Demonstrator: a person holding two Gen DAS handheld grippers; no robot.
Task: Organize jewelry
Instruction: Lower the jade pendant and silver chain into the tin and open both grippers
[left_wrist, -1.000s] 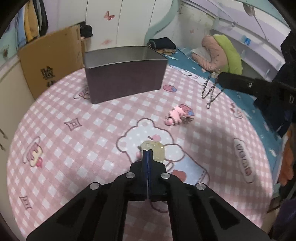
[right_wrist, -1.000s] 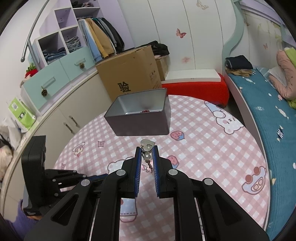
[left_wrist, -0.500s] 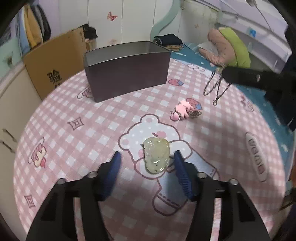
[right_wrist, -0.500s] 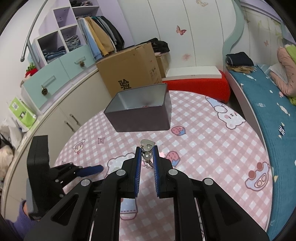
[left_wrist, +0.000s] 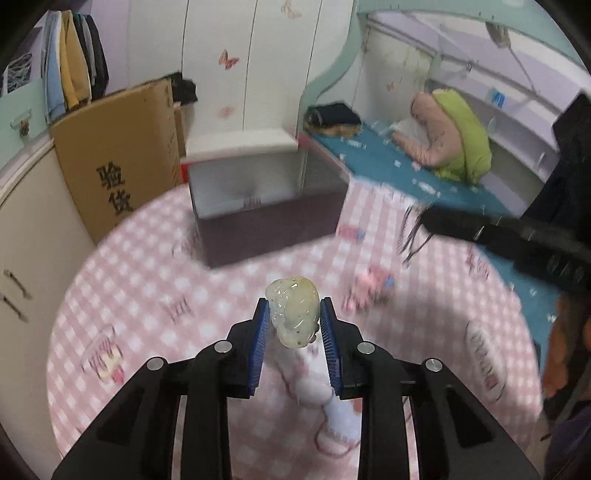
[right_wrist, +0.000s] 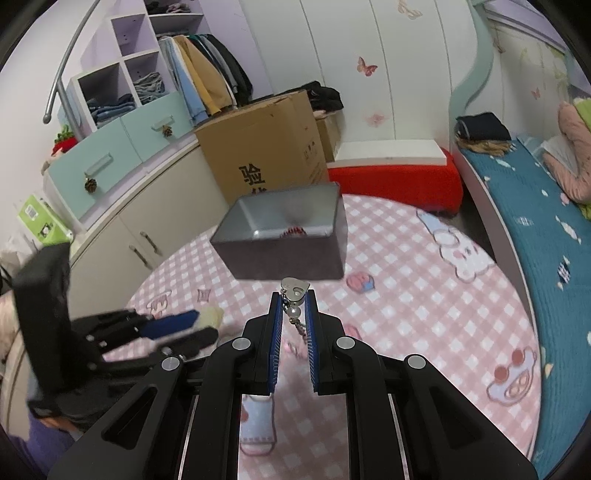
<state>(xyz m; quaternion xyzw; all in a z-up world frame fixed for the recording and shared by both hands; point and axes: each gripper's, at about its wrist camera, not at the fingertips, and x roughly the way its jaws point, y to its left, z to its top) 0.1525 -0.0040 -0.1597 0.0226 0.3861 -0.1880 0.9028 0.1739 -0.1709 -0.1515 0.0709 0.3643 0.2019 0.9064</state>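
My left gripper (left_wrist: 294, 308) is shut on a pale yellow-green jade pendant (left_wrist: 293, 314) and holds it above the pink checked round table (left_wrist: 140, 302). It also shows in the right wrist view (right_wrist: 195, 323). My right gripper (right_wrist: 294, 299) is shut on a silver chain necklace with a heart tag (right_wrist: 294, 290); the chain (left_wrist: 412, 236) hangs from it in the left wrist view. An open dark metal box (left_wrist: 266, 218) stands at the table's far side; a small red item (right_wrist: 293, 231) lies inside. A pink charm (left_wrist: 371, 286) lies on the table to the right.
A cardboard box (right_wrist: 262, 147) and white cupboards (right_wrist: 147, 206) stand behind the table on the left. A red-and-white bench (right_wrist: 395, 173) is beyond the metal box. A bed with a blue cover (right_wrist: 546, 229) runs along the right.
My left gripper opened around the jade pendant on the table, then shut on it and lifted it. My right gripper kept its hold on the necklace and drifted slightly toward the box.
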